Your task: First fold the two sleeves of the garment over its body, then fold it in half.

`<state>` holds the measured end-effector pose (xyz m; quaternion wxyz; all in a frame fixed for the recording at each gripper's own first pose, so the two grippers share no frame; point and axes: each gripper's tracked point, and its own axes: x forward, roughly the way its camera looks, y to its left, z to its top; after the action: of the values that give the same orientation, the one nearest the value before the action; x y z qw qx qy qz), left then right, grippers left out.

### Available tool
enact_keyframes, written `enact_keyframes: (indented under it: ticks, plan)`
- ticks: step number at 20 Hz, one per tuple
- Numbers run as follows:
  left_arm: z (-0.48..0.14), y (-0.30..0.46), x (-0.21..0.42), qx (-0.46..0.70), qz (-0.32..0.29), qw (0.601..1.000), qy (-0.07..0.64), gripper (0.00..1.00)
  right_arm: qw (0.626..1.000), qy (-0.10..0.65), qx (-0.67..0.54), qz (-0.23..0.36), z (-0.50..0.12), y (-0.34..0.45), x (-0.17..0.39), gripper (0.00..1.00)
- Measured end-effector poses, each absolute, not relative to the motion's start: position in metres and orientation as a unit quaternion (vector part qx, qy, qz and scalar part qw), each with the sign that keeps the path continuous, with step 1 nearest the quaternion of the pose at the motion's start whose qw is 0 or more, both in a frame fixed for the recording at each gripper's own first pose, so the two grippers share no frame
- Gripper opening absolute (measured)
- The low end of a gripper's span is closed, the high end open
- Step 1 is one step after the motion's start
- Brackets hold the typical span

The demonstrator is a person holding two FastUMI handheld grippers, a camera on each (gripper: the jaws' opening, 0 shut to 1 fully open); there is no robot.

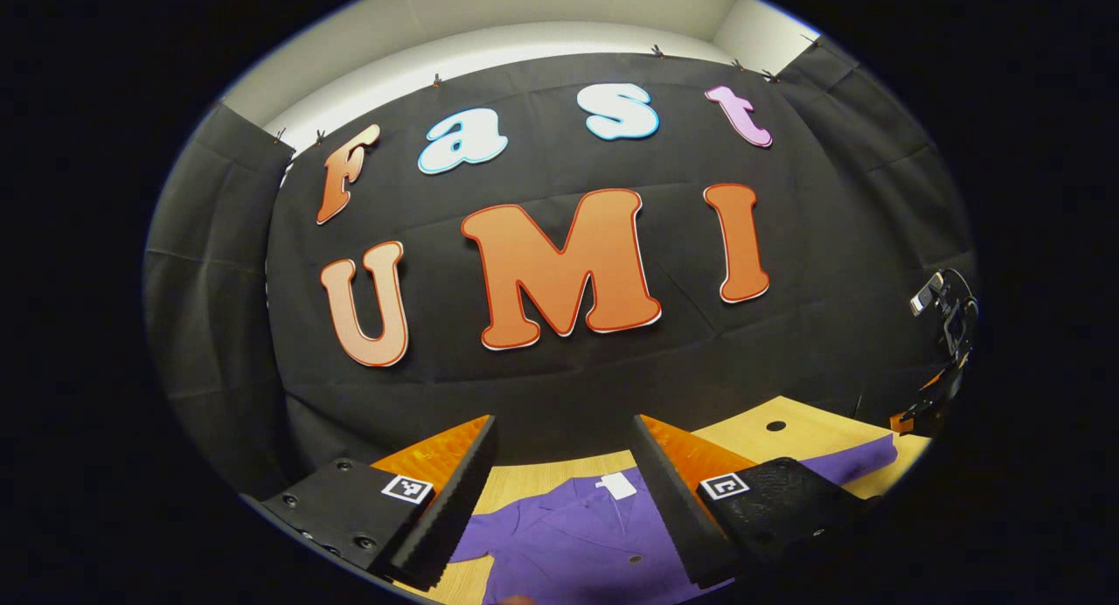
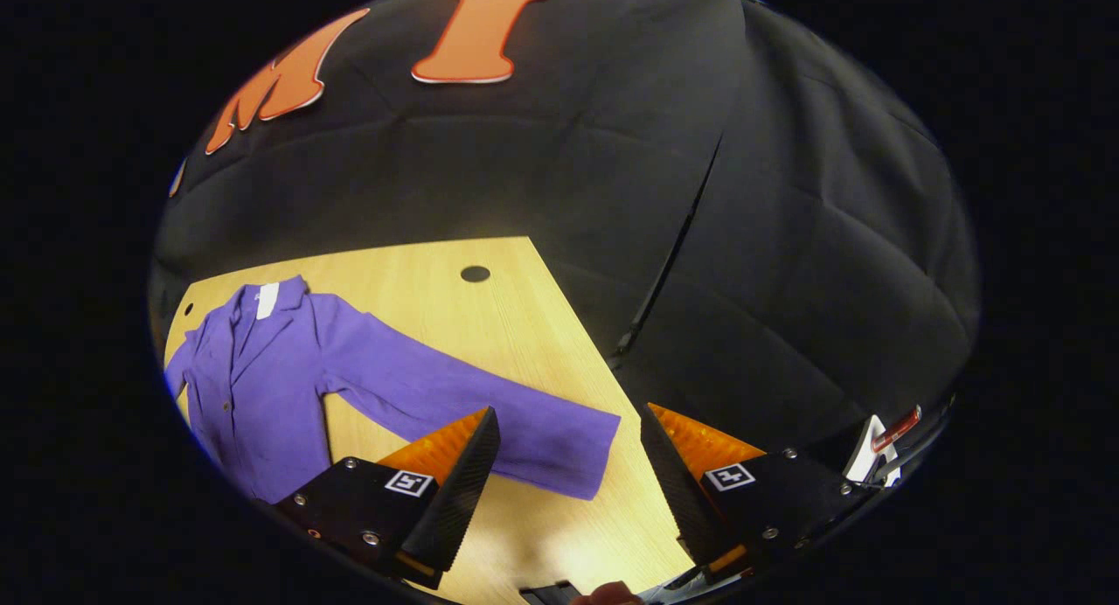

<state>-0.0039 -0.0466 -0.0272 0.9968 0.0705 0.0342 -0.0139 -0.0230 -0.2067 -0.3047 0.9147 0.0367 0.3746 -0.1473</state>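
A purple jacket (image 2: 262, 378) lies flat on the light wooden table (image 2: 489, 308), collar toward the back wall, a white tag at its neck. One sleeve (image 2: 489, 417) stretches out toward the table's right edge, its cuff lying between my right gripper's (image 2: 568, 469) fingers, which hover open above it. In the left gripper view the jacket's collar and chest (image 1: 568, 535) sit under my left gripper (image 1: 564, 496), also open and holding nothing. The same outstretched sleeve (image 1: 861, 461) reaches to the right behind the right finger.
The table (image 1: 787, 417) has a small round hole (image 2: 475, 274) near its back edge, and its right edge slants close to the sleeve's cuff. A camera on a stand (image 1: 944, 325) sits at the far right. Black cloth walls close the booth.
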Motion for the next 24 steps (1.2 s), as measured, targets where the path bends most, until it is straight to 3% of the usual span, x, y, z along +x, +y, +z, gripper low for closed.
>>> enact_keyframes:
  ticks: [10, 11, 12, 16, 17, 22, 24]
  plan:
    - [-0.067, -0.057, -0.010, 0.093, 0.016, 0.990, 0.102, 0.95, 0.836, 0.511, 0.150, -0.134, -0.403, -0.232, -0.024, 0.97]
    - [-0.070, -0.059, -0.010, 0.094, 0.017, 0.989, 0.110, 1.00, 0.828, 0.522, 0.160, -0.130, -0.409, -0.231, -0.024, 0.97]
    - [-0.073, -0.060, -0.011, 0.096, 0.018, 0.989, 0.114, 0.95, 0.819, 0.533, 0.169, -0.126, -0.413, -0.229, -0.022, 0.97]
    - [-0.079, -0.061, -0.013, 0.097, 0.023, 0.987, 0.130, 0.95, 0.781, 0.582, 0.194, -0.115, -0.430, -0.225, -0.017, 0.98]
    - [-0.080, -0.061, -0.014, 0.096, 0.023, 0.986, 0.132, 1.00, 0.770, 0.594, 0.203, -0.114, -0.432, -0.224, -0.018, 0.98]
    - [-0.094, -0.052, -0.022, 0.096, 0.035, 0.983, 0.151, 0.95, 0.730, 0.641, 0.204, -0.120, -0.446, -0.227, -0.025, 0.94]
    - [-0.099, -0.045, -0.027, 0.097, 0.044, 0.981, 0.160, 0.95, 0.728, 0.647, 0.193, -0.119, -0.450, -0.224, -0.020, 0.87]
